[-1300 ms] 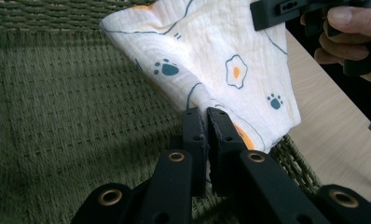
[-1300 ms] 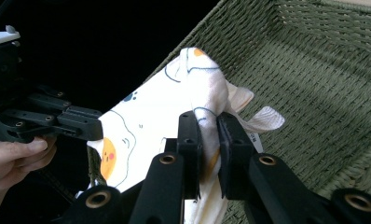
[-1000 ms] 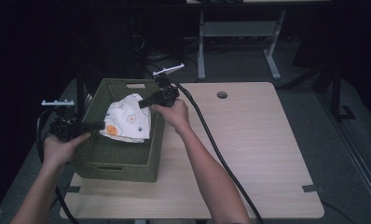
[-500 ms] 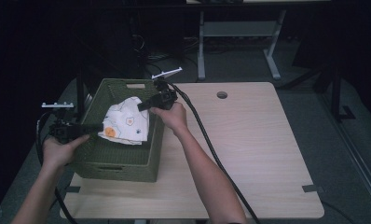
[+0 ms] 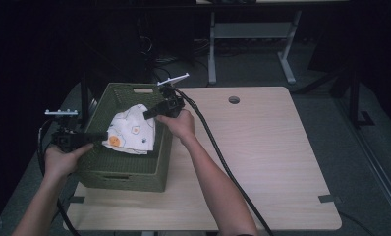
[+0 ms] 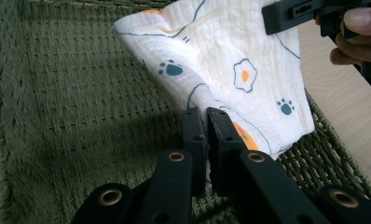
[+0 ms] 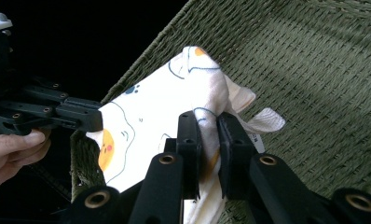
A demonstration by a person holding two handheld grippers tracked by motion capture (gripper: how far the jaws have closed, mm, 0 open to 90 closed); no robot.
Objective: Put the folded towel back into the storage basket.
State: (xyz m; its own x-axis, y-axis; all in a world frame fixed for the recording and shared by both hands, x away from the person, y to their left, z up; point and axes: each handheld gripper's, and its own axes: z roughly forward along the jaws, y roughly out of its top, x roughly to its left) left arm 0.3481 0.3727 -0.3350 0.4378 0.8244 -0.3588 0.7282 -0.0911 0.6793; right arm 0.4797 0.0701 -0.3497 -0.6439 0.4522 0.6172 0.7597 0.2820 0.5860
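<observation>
A white cloth [image 5: 132,132] printed with fried eggs and paw marks hangs stretched over the green woven basket [image 5: 105,169]. My left gripper [image 5: 104,135] is shut on the cloth's near left corner; in the left gripper view its jaws pinch the cloth [image 6: 230,70] at their tips [image 6: 207,122]. My right gripper [image 5: 147,114] is shut on the far right edge, and in the right gripper view the cloth [image 7: 151,116] bunches between its jaws [image 7: 208,126]. The other gripper [image 7: 76,116] shows at that view's left, holding the opposite corner.
The basket stands at the left end of a light wooden table [image 5: 272,162], which has a round cable hole [image 5: 234,100]. Black cables [image 5: 218,152] trail from the right gripper across the table. Dark floor and a metal desk frame [image 5: 252,44] lie beyond.
Both grippers have kept hold of the cloth and lifted it slightly, drawing it tauter above the basket. The right hand has shifted a little toward the basket's far right rim.
</observation>
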